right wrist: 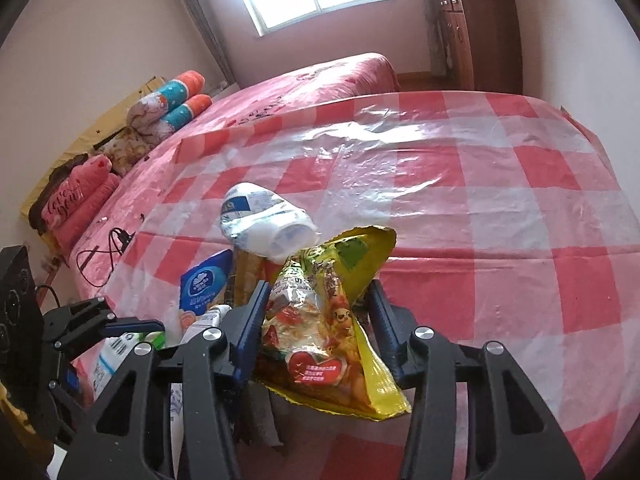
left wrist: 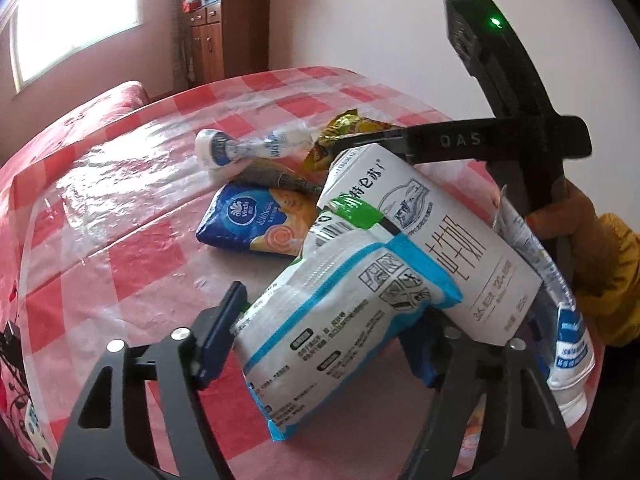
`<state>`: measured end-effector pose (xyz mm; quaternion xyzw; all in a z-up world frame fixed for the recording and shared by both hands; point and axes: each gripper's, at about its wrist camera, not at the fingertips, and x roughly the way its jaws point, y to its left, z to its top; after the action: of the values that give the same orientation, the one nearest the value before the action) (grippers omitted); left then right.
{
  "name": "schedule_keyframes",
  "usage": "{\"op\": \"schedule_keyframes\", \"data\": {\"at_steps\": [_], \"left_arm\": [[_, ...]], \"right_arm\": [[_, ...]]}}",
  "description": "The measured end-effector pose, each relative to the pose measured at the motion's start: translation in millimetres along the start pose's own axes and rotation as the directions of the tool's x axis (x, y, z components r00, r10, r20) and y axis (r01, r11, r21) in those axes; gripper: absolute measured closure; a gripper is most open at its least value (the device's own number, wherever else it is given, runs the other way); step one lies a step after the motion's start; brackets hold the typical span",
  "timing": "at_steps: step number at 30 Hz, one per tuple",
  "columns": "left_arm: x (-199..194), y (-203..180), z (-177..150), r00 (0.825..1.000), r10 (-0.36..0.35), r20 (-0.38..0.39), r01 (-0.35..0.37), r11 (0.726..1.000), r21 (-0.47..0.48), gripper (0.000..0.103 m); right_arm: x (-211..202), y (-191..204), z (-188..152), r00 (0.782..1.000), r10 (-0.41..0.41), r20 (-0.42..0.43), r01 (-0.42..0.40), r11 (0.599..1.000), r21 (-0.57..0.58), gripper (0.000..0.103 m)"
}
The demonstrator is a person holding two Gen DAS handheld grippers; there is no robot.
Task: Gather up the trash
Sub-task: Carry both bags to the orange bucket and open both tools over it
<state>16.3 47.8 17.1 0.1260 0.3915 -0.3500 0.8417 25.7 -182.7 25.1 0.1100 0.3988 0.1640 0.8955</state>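
Crowding both tongs, trash pile (left wrist: 280,184); open checkered tablecloth (right wrist: 500,208) beyond.

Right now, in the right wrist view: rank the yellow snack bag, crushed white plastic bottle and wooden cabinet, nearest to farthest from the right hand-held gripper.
1. Yellow foil snack bag: between the fingers of the right hand-held gripper, gripped.
2. Crushed white plastic bottle: just beyond the bag, slightly left, on the red-checked cloth.
3. Brown wooden cabinet: far right, against the back wall.
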Motion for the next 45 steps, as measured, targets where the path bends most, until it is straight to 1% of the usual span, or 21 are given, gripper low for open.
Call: {"op": "schedule_keyframes", "data": {"at_steps": [3, 5, 7, 15, 19, 23, 30, 35, 40, 45], "left_arm": [[-2.2, -2.4, -0.1, 1.000, 0.017, 0.007, -0.016, 1.000, -0.019, 0.041], [-4.8, -2.7, -0.9, 1.000, 0.022, 0.008, -0.021, 0.999, -0.041, 0.049], [-8.0, -1.0, -2.7, 0.999, 0.031, 0.010, -0.030, 0.997, -0.067, 0.051], [-31.0, 4.6, -17.4, 0.998, 0.063, 0.024, -0.058, 0.983, -0.176, 0.052], [-47.5, 6.8, -27.4, 0.995, 0.086, 0.045, -0.072, 0.967, -0.244, 0.052], [-63.2, 5.2, -38.4, 0.992, 0.109, 0.063, -0.085, 0.951, -0.297, 0.052], [-92.6, 9.0, -60.9, 0.984, 0.144, 0.101, -0.093, 0.913, -0.398, 0.052], [-111.4, 10.6, -80.7, 0.979, 0.173, 0.105, -0.108, 0.886, -0.452, 0.052], [-132.0, 17.6, -105.2, 0.972, 0.212, 0.106, -0.128, 0.847, -0.516, 0.052], [-159.6, 27.0, -133.5, 0.959, 0.263, 0.109, -0.155, 0.804, -0.574, 0.052]], "right_arm": [[-6.6, -1.6, -4.3, 1.000, 0.004, 0.013, -0.004, 1.000, 0.009, 0.056], [-11.4, -1.3, -7.1, 1.000, -0.002, 0.021, 0.002, 1.000, 0.006, 0.057], [-16.6, -0.9, -9.6, 0.999, -0.005, 0.033, 0.005, 1.000, 0.007, 0.057], [-43.1, -9.3, -19.9, 0.997, 0.038, 0.065, -0.043, 0.996, 0.079, 0.058], [-58.0, -11.5, -25.9, 0.994, 0.074, 0.079, -0.083, 0.989, 0.120, 0.058], [-74.3, -4.0, -31.1, 0.991, 0.091, 0.095, -0.102, 0.987, 0.122, 0.058], [-99.0, 21.9, -39.8, 0.988, 0.104, 0.113, -0.113, 0.990, 0.079, 0.058], [-108.7, 49.1, -46.1, 0.985, 0.134, 0.105, -0.138, 0.990, 0.035, 0.058], [-110.5, 82.6, -49.0, 0.982, 0.175, 0.077, -0.174, 0.985, -0.023, 0.058], [-106.9, 124.9, -54.1, 0.971, 0.239, 0.027, -0.236, 0.968, -0.086, 0.058]]}}
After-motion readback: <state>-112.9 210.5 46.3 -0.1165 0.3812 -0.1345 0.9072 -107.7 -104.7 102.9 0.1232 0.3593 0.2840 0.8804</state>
